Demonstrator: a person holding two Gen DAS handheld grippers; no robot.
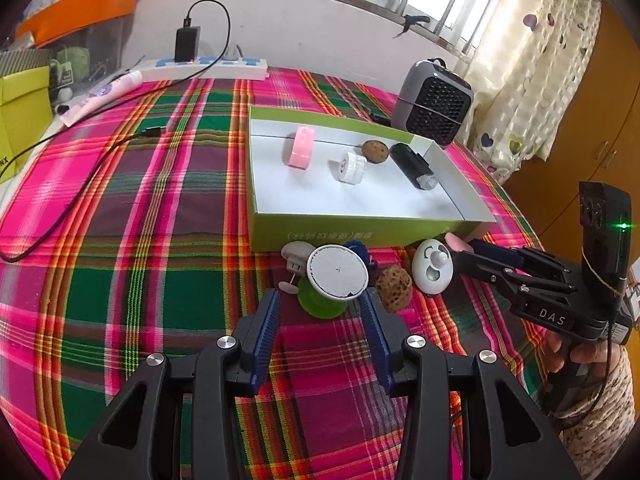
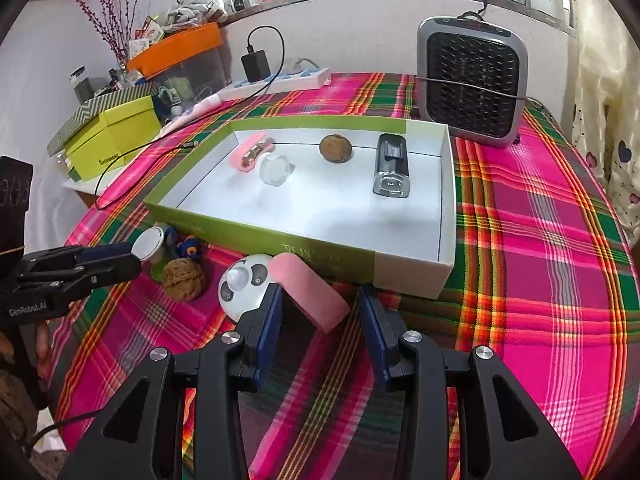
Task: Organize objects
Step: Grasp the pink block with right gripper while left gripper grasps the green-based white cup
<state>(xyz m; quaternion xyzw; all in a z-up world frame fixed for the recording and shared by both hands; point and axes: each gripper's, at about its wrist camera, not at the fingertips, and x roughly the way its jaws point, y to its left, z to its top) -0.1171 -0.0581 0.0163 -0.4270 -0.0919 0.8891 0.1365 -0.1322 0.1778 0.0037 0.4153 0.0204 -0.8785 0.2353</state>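
Observation:
A green box (image 1: 360, 230) (image 2: 256, 236) with a white floor holds a pink block (image 1: 301, 147), a white round case (image 1: 349, 167), a brown ball (image 1: 375, 151) and a black device (image 1: 412, 166). In front of it lie a green spool with a white disc top (image 1: 337, 273), a brown sponge ball (image 1: 394, 288), a white panda toy (image 1: 432, 266) (image 2: 244, 286) and a pink eraser-like piece (image 2: 310, 290). My left gripper (image 1: 320, 312) is open, its fingers either side of the spool. My right gripper (image 2: 320, 312) is open around the pink piece.
A grey heater (image 2: 472, 84) stands behind the box at the right. A power strip with a black charger (image 1: 188, 44) and cables lie at the back left. Yellow-green boxes (image 2: 116, 136) and an orange-lidded bin (image 2: 180, 46) stand off the table's left. The table edge lies right.

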